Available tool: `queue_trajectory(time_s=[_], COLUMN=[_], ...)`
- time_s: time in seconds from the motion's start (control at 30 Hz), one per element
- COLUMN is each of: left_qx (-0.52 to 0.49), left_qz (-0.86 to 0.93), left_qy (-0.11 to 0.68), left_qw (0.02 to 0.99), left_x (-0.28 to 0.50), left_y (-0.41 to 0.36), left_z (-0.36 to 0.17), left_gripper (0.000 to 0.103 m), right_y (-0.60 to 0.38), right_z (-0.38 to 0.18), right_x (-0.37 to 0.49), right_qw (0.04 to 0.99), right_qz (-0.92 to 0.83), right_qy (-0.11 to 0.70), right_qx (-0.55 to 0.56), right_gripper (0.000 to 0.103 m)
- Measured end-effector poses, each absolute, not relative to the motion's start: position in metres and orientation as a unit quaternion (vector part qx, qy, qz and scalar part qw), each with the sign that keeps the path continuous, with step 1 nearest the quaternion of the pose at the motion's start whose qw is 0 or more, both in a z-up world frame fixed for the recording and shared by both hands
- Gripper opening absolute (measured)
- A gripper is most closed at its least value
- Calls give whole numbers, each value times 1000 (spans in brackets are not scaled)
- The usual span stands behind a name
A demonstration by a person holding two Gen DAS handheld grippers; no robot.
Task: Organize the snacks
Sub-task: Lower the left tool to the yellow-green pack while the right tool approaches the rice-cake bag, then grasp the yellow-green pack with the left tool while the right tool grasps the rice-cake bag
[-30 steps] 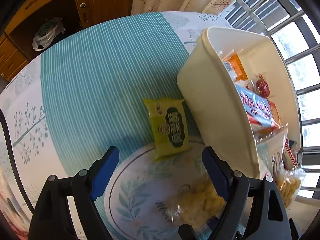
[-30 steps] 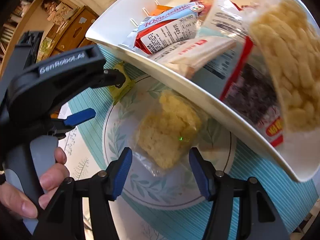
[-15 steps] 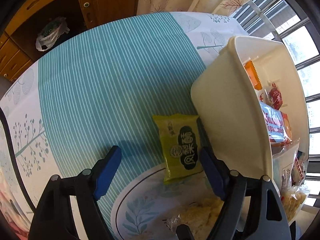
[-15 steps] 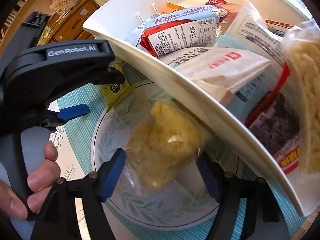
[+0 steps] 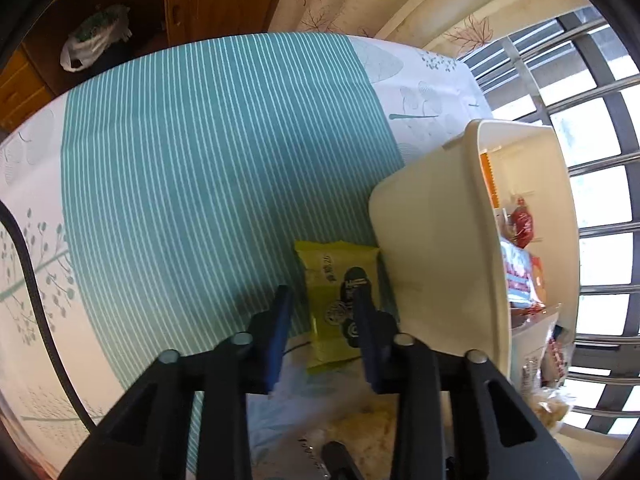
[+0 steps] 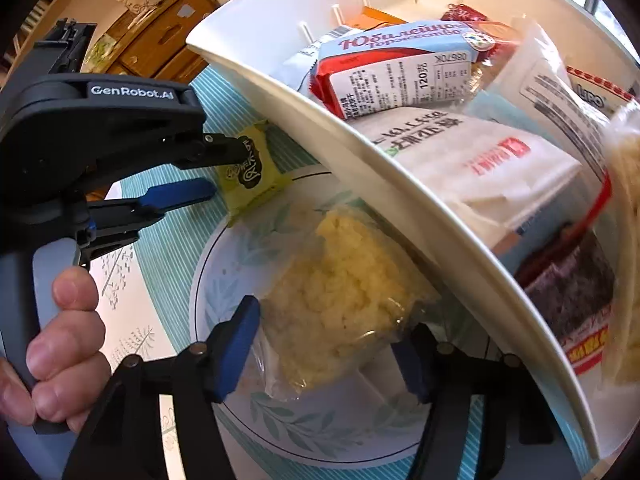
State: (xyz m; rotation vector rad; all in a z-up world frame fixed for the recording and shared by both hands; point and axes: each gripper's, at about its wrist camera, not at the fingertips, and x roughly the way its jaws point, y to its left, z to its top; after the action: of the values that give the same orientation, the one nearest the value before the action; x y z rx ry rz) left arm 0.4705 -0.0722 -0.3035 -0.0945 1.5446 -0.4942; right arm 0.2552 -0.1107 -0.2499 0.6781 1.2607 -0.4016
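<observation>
Snack pack (image 5: 340, 304), green, lower centre, beside the tub (image 5: 436, 248).
My left claw (image 5: 322, 312) has closed narrow on it; right claw (image 6: 328, 344) straddles the yellow bag (image 6: 344, 300).

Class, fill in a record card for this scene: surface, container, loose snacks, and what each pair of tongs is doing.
Surface: teal striped tablecloth
Container: white bin, full of packaged snacks
Loose snacks: green packet overlapping the plate's edge; clear bag of yellow snack on the plate
Left tongs: jaws have just been closing, now shut around the green packet
Right tongs: jaws have just been closing, yellow snack bag between them, not clearly pressed
</observation>
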Motion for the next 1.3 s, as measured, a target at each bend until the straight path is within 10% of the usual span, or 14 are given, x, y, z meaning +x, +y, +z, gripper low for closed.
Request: queue_trajectory(time_s=[0.9,1.3], left_qx=[-71,-60], left_qz=[-168,-178], left_qy=[704,682], left_qw=[686,707], left_x=[436,422], left_y=[-17,-21], left_z=[-304,-287], left_gripper=[10,31], right_y=[-115,-116], right_z=[-243,-240], right_x=[214,180], right_qw=[710,701], right_qz=[-152,-138], right_qy=[610,623], right_qx=[317,319], right_gripper=[44,42])
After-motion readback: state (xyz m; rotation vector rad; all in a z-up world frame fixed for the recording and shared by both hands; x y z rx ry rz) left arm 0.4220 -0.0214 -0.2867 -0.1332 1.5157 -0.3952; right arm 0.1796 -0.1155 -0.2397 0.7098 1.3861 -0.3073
